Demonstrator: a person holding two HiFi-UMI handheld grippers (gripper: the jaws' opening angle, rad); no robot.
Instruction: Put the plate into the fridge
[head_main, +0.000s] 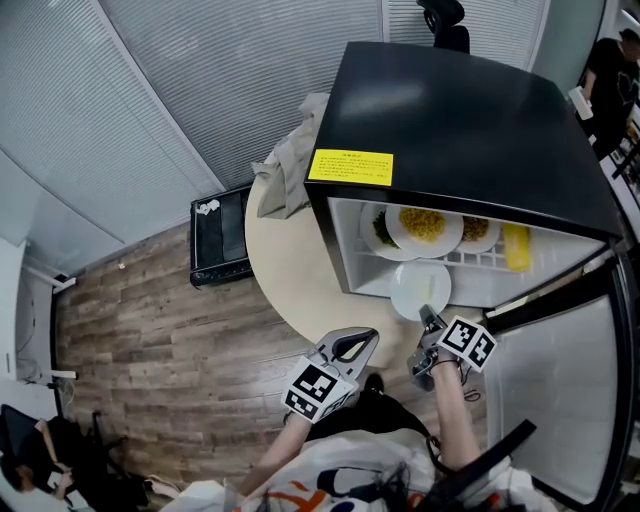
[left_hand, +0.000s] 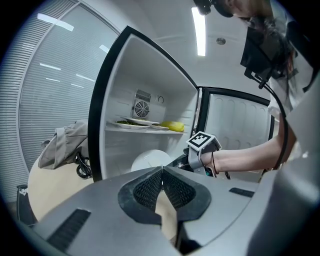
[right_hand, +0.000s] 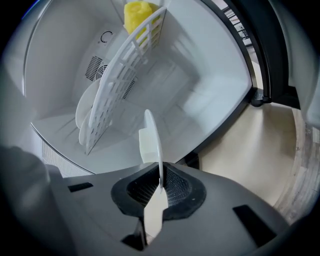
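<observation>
A black mini fridge stands open on a round beige table. My right gripper is shut on the near rim of a white plate, which sits in the lower compartment's mouth, under the wire shelf. The right gripper view has the plate edge-on, pinched between the pads. My left gripper hovers over the table's front edge, left of the plate, shut and empty. In the left gripper view its jaws meet, and the plate shows inside the fridge.
The shelf holds plates of yellow and green food and a yellow item. The fridge door stands open at the right. A grey bag lies on the table beside the fridge. A black box is on the wooden floor.
</observation>
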